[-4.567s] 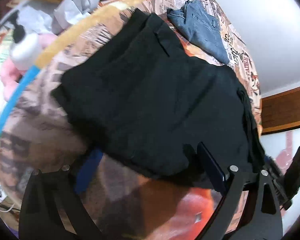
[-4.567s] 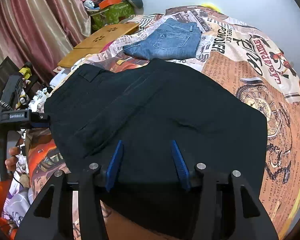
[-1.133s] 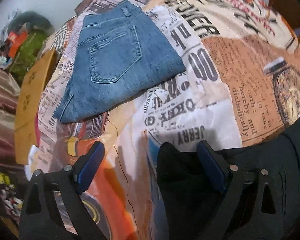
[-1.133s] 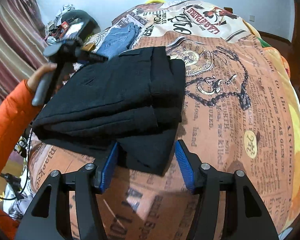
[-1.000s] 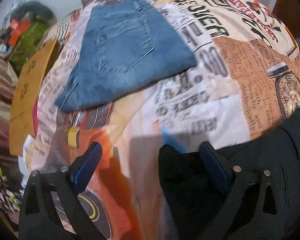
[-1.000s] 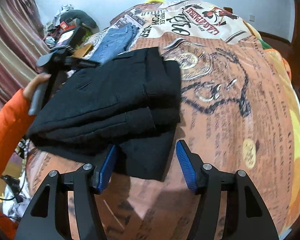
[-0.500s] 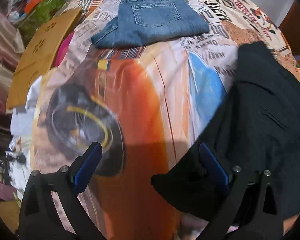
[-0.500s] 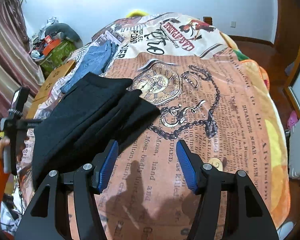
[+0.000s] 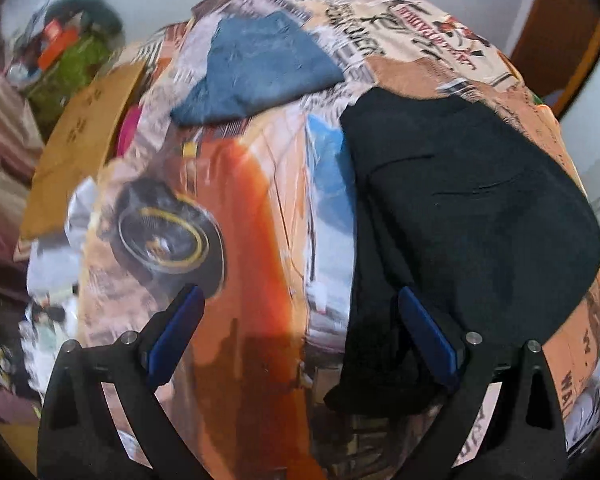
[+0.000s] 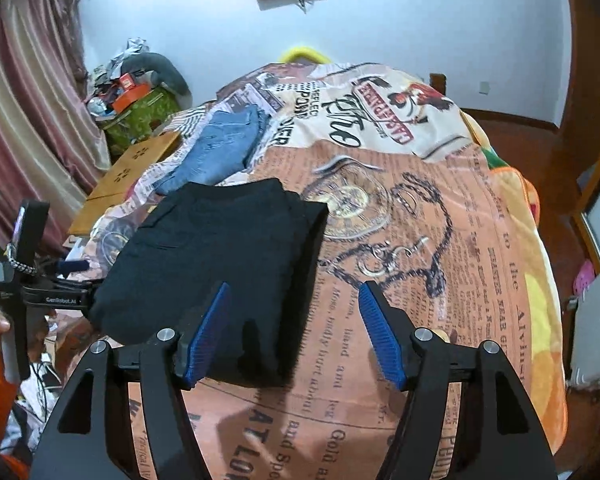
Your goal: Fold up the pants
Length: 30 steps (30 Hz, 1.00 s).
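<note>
1. The black pants [image 10: 216, 256] are lying folded into a compact stack on the printed bedspread [image 10: 440, 248], near its left edge.
2. The left gripper [image 9: 296, 328] is hovering over that edge with its blue-padded fingers [image 9: 172, 332] spread wide and gripping nothing; its right finger is showing in front of the pants' near corner, though contact cannot be judged.
3. In the right wrist view, the left gripper [image 10: 74, 266] is sitting just beside the stack's left side, held by a hand in an orange sleeve.
4. The right gripper [image 10: 296, 332] is hanging above the stack's near end, jaws parted and empty, the left pad over black cloth and the right over bedspread.
5. Folded blue jeans [image 10: 220, 148] are resting farther back, just beyond the pants.
</note>
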Motion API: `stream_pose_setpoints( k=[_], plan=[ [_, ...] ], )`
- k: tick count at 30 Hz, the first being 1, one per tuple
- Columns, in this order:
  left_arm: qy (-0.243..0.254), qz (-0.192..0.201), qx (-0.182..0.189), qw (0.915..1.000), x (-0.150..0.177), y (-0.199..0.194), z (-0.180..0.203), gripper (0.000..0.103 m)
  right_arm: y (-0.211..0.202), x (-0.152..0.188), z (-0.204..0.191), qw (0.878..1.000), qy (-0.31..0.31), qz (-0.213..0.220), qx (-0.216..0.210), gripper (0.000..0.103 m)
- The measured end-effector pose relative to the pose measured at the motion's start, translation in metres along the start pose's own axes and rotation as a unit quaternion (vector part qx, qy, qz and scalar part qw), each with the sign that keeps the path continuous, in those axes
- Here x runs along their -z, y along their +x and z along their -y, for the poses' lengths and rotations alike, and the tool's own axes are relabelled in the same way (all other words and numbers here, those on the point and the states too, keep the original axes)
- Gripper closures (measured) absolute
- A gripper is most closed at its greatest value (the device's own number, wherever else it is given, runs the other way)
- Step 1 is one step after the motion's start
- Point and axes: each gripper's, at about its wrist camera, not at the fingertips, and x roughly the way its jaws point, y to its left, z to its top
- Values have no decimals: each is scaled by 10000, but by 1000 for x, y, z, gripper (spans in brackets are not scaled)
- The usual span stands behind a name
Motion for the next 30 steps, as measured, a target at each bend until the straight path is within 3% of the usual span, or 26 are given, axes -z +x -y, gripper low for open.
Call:
stream_pose_setpoints(
  k=[8, 13, 16, 19, 21, 24, 26, 30],
  plan=[
    [-240, 367, 439, 9981, -54, -12, -11, 4, 21, -29, -2, 9996, -224, 77, -179, 40],
    [-76, 294, 697, 9971, -86, 8, 1, 4, 47, -50, 5, 9991, -235, -3, -352, 40],
    [34, 209, 636, 9977, -100, 28, 11, 6, 71, -62, 11, 9988, -188, -122, -432, 40],
    [139, 99, 759, 9970, -107, 43, 19, 19, 90, -69, 14, 9980, -239, -274, -519, 40],
    [214, 43, 828, 9963, -109, 52, 23, 29, 104, -72, 13, 9969, -324, -378, -601, 45],
    [179, -114, 1115, 9935, -112, 65, 27, 30, 123, -75, 8, 9937, -509, -559, -827, 57],
    [167, -151, 1229, 9922, -112, 69, 29, 35, 132, -76, 6, 9927, -582, -601, -865, 57],
    [243, -51, 1271, 9916, -112, 69, 36, 42, 150, -77, 0, 9891, -753, -761, -1013, 75]
  ],
)
